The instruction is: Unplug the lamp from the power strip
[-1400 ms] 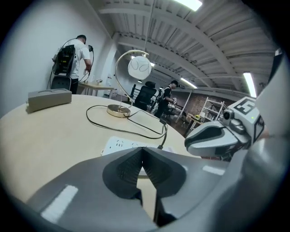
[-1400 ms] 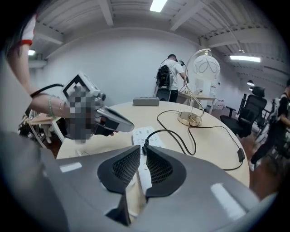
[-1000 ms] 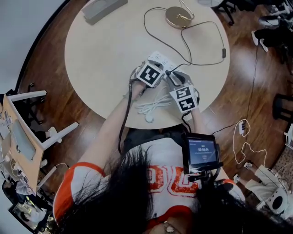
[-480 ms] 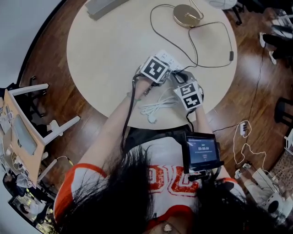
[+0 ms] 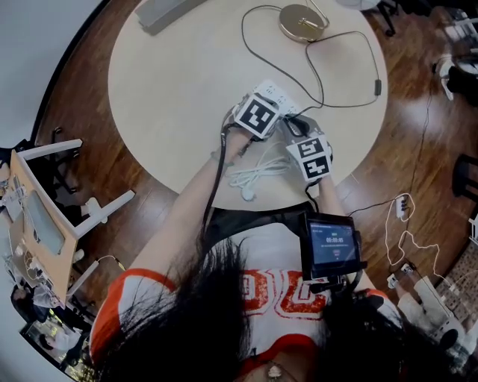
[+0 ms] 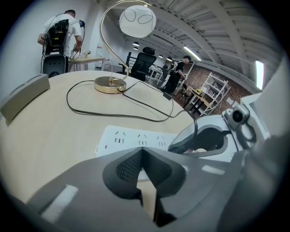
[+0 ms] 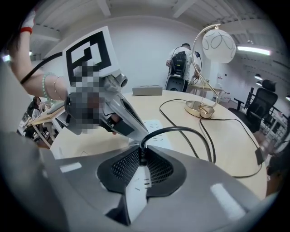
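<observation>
A white power strip (image 5: 272, 95) lies mid-table, also in the left gripper view (image 6: 131, 138). The gold lamp (image 6: 110, 84) stands at the far edge, and its black cord (image 5: 321, 67) runs to a plug (image 7: 141, 156) at the strip. My right gripper (image 7: 142, 158) has its jaws closing, and the pads pinch that plug with the cord rising out between them. My left gripper (image 6: 142, 149) is shut, its tips meeting over the strip's near end with nothing between them. In the head view both grippers (image 5: 278, 112) (image 5: 293, 125) sit side by side at the strip.
A coil of white cable (image 5: 254, 175) lies near the table's front edge. A grey box (image 5: 168, 9) sits at the far left rim. The cord's inline switch (image 5: 377, 88) lies near the right edge. People stand at desks behind.
Both grippers have stayed at the power strip. The right gripper's grey jaws have drawn in around the plug. The head view itself has shifted slightly.
</observation>
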The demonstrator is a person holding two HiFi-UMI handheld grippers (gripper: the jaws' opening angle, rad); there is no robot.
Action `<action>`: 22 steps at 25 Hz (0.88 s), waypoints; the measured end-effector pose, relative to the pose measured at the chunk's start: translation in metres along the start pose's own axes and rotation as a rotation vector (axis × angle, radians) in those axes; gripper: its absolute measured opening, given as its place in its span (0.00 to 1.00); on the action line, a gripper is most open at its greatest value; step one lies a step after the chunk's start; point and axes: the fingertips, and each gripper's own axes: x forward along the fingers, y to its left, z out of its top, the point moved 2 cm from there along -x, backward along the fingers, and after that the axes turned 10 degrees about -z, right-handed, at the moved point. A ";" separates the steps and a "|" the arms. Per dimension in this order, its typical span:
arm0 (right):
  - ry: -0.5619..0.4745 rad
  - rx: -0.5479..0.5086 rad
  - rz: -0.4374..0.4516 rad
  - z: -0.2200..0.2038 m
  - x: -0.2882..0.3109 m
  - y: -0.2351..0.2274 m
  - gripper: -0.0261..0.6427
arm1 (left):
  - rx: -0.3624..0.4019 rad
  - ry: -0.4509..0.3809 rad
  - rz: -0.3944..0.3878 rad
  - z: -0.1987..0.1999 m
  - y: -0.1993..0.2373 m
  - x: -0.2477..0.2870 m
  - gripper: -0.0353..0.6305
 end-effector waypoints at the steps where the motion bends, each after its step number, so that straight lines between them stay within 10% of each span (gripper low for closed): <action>1: -0.005 0.009 0.000 0.000 -0.001 0.000 0.11 | 0.000 0.004 -0.001 -0.001 -0.001 0.000 0.05; 19: -0.219 0.067 0.038 0.034 -0.042 0.003 0.11 | 0.019 0.004 -0.004 0.001 -0.001 0.002 0.05; 22: -0.120 0.023 -0.009 0.022 -0.037 -0.005 0.12 | -0.018 -0.032 -0.057 0.001 0.002 -0.002 0.05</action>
